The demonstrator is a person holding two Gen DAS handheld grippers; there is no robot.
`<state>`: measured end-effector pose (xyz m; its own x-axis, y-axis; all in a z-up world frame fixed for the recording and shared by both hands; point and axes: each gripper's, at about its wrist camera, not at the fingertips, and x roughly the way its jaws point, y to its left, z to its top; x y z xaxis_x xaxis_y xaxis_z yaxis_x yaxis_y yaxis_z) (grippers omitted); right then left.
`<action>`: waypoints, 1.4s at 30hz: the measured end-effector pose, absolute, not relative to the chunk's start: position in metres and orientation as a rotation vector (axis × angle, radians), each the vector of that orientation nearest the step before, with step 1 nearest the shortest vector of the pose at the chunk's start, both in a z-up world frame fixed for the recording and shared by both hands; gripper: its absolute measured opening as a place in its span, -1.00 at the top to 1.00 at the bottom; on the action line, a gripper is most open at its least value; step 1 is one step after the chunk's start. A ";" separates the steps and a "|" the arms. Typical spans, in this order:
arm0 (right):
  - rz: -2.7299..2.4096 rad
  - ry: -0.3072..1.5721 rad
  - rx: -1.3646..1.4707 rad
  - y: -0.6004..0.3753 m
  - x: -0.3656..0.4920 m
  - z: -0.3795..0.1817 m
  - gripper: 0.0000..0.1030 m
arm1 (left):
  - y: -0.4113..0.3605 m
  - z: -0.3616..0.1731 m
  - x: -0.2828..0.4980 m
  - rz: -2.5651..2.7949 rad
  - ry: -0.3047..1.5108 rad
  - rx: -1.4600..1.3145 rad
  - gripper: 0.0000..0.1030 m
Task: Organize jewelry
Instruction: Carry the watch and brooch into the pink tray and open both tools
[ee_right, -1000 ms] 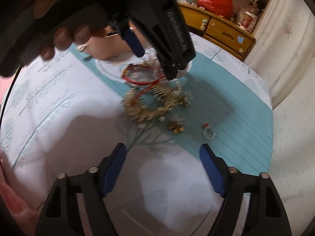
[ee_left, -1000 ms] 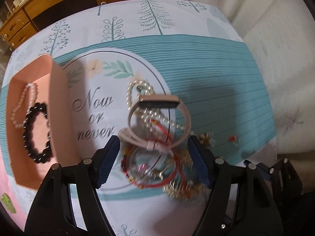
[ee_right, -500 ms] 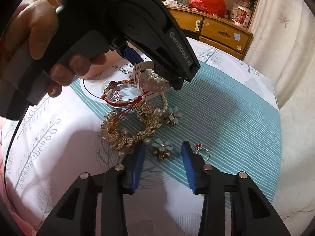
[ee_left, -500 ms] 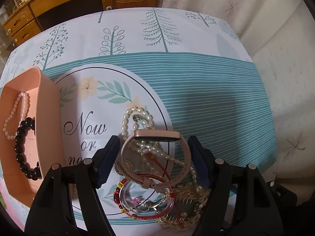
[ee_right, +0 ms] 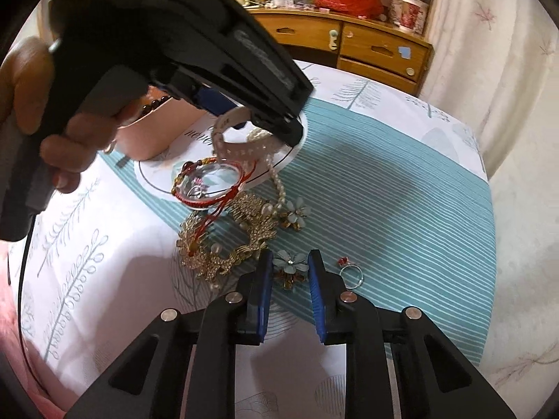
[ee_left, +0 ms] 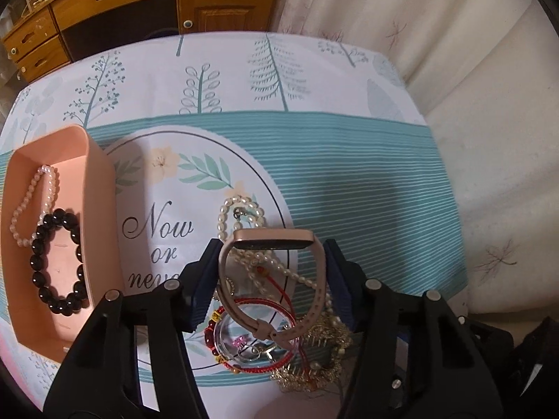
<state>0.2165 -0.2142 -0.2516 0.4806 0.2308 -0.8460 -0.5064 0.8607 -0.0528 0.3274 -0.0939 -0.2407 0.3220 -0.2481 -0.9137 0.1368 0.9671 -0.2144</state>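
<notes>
A round table [ee_left: 349, 80] is covered by a white cloth printed with teal trees, a striped teal band and a circle lettered "Now or never". Left of that circle a pink tray [ee_left: 101, 188] is set. On the circle's near edge a heap is piled — pearl strand [ee_left: 241, 216], red cord bracelet [ee_right: 209, 188], gold hair comb [ee_right: 223, 244]. Just right of the comb, flower earrings [ee_right: 291, 269] and a ring [ee_right: 351, 272] lie.

Two bracelets lie in the pink tray [ee_left: 101, 188] left of the left jaws: one of pearls [ee_left: 33, 202], one of black beads [ee_left: 57, 262]. Between the right jaws sits one flower earring [ee_right: 289, 269], a second flower earring [ee_right: 295, 213] beyond them, one ring [ee_right: 350, 272] to their right.
</notes>
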 end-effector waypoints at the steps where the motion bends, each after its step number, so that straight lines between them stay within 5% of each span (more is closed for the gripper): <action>1: 0.449 0.972 -0.309 -0.214 0.217 -0.249 0.61 | -0.093 -0.236 0.326 -0.258 1.209 -0.110 -0.06; 19: 0.305 0.906 0.063 -0.154 0.201 -0.167 0.61 | 0.014 -0.143 0.276 -0.272 1.066 -0.146 -0.07; 39: 0.359 0.885 0.200 -0.001 0.190 -0.155 0.61 | 0.143 -0.140 0.255 -0.293 1.070 -0.125 -0.07; 40: 0.354 0.884 0.200 0.003 0.193 -0.156 0.58 | 0.140 -0.139 0.257 -0.299 1.069 -0.132 -0.08; 42: 0.337 0.901 0.197 0.012 0.198 -0.158 0.18 | 0.140 -0.140 0.262 -0.318 1.078 -0.154 -0.14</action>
<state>0.1978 0.0125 -0.1585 0.5734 0.3677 -0.7321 -0.2036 0.9295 0.3074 0.2619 0.1402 -0.1400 0.4335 -0.3285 -0.8392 0.1797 0.9440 -0.2767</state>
